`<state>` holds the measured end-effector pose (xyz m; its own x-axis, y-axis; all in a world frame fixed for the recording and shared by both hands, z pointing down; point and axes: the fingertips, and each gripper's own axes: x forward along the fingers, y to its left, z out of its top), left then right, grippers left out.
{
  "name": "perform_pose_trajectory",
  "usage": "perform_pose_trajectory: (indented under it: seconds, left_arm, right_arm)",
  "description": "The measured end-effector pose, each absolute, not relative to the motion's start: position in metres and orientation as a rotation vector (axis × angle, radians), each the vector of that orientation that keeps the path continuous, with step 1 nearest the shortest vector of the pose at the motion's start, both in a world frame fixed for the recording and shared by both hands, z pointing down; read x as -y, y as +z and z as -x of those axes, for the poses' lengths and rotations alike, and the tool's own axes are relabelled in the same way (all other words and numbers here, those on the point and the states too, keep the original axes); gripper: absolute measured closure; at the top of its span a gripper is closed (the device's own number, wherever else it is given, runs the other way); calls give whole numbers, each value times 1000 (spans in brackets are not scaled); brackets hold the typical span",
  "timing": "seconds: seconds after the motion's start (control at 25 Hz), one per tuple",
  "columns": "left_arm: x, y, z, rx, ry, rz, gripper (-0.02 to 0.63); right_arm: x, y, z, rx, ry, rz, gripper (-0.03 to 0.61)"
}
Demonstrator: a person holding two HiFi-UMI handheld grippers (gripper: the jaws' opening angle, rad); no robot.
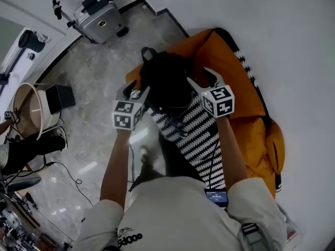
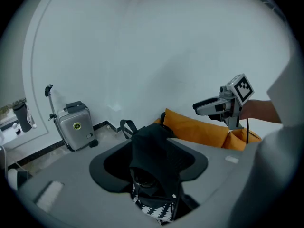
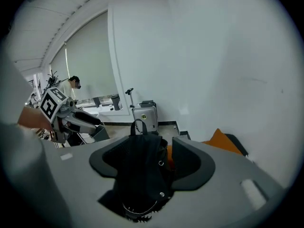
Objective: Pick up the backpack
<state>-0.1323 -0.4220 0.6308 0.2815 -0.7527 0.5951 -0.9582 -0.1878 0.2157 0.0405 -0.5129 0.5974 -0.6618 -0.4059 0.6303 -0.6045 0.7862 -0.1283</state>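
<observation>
The backpack (image 1: 168,80) is black with a black-and-white patterned front. It leans on an orange cushion seat (image 1: 235,88) by the white wall, its carry loop (image 1: 148,51) at the far end. My left gripper (image 1: 136,90) is at its top left side and my right gripper (image 1: 201,80) at its top right. Both are open. In the left gripper view the backpack (image 2: 154,160) lies between the spread jaws of the left gripper (image 2: 149,148), with a gap on the left side. In the right gripper view the backpack (image 3: 142,170) hangs between the wide jaws of the right gripper (image 3: 152,151).
A silver suitcase (image 1: 99,20) stands on the marble floor by the wall corner. A black box (image 1: 58,98) and a round wooden tub (image 1: 31,109) are at the left, with cables on the floor. A person (image 3: 73,84) stands far back.
</observation>
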Motion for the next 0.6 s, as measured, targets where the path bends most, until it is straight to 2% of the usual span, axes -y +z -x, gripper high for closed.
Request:
perform_pose_trajectory:
  seconds: [0.12,0.44,0.52,0.6]
  left_arm:
    - [426,660,136,1501,488,-1961,353]
    - [433,719,135,1502,461,-1850,333]
    - [433,732,131,1487,457,-1842,305]
    - [432,744,129,1472,472,-1848,248]
  right_arm:
    - [520,628,-35,2352,480,-722,285]
    - [535,695,-32,2293,551,-664,275]
    - [539,708,-31,2280,551,-649,270]
    - [540,720,-28,2268,550,-634,264]
